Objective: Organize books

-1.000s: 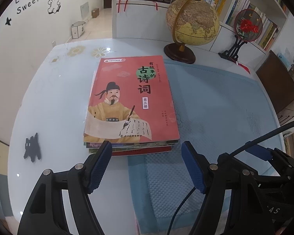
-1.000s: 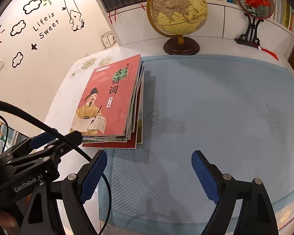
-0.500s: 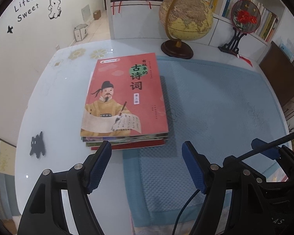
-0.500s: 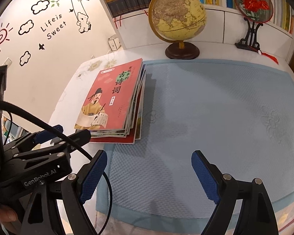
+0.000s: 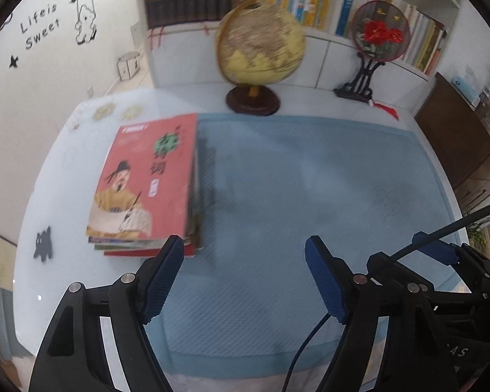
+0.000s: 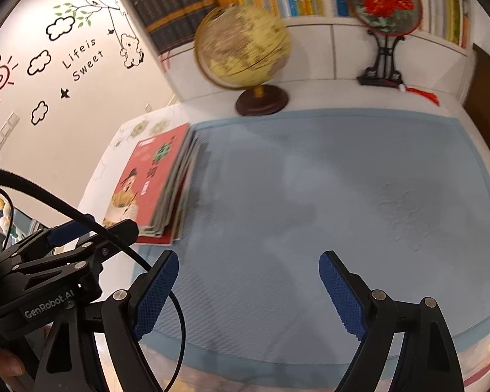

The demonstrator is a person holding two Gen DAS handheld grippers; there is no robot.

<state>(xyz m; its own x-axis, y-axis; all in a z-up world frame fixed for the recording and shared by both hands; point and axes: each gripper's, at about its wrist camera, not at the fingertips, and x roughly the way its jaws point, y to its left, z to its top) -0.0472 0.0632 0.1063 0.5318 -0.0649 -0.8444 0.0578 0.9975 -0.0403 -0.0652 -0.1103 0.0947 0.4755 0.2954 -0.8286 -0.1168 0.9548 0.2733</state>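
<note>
The books are lying stacked at centre-left on the worktop; both the left tool and right tool are hovering released, so organizing looks nearly finished.

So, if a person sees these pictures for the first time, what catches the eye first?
Probably the stack of books with its red cover, lying at the left edge of the blue mat. Behind the mat stand a yellow globe and a round fan with red flowers. Both tongs, left and right, hang open and empty.
</note>
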